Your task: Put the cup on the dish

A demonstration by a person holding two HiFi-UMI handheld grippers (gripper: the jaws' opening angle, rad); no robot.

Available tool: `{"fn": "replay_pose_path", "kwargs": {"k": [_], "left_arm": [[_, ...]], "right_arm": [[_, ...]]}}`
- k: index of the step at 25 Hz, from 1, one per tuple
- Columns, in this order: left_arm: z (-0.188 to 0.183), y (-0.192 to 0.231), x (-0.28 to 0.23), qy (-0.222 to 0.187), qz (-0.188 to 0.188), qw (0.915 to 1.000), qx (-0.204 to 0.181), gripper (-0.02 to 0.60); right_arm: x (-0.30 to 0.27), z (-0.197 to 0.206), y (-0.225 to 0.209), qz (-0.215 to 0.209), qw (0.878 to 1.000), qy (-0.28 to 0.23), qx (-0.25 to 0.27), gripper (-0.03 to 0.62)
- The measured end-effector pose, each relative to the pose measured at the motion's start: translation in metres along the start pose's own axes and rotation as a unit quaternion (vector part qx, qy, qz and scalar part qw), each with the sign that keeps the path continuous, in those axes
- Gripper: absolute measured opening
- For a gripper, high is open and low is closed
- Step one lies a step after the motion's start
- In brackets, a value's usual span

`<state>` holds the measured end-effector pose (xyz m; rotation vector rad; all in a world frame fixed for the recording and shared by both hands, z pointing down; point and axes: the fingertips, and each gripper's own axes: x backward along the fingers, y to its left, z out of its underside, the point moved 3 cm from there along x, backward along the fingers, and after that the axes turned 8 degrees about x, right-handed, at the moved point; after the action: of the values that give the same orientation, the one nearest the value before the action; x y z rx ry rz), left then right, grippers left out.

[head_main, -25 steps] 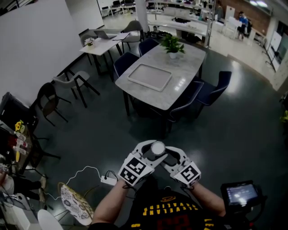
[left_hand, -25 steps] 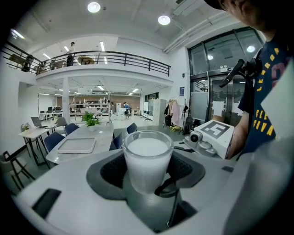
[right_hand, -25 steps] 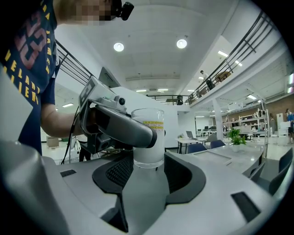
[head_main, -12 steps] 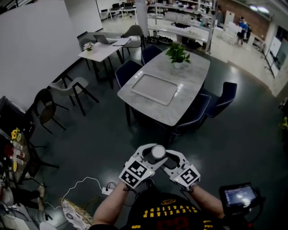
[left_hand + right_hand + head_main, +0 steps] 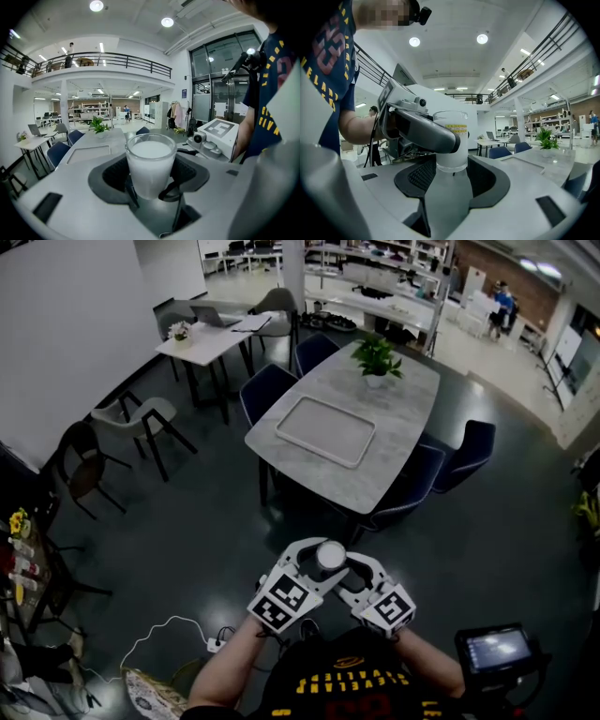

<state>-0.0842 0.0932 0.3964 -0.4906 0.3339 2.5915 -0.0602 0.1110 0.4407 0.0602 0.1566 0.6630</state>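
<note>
Head view: left claw (image 5: 314, 561) grips cup (image 5: 330, 553), right claw (image 5: 351, 568) wide beside it; carrying step, next must find dish.

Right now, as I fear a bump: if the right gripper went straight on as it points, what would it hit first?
The cup, which the left gripper holds just ahead of the right gripper and its open jaws; how near is hard to judge.
</note>
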Motion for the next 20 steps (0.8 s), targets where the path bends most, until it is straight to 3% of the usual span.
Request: {"fn": "replay_pose_path", "kwargs": {"k": [13,20], "left_arm": [[-0.02,0.037,-0.021,0.001,0.026,0.9996,-0.01,0.259],[-0.035,0.064,-0.047,0.006,0.017,0.9998,-0.003,0.259]], "right_arm": [[-0.024,-0.003,-0.039,0.022,1.0,0.004,0.004,0.196],[-0.038,0.001,-0.077,0.014,1.0,-0.006,0.004,0.196]]}}
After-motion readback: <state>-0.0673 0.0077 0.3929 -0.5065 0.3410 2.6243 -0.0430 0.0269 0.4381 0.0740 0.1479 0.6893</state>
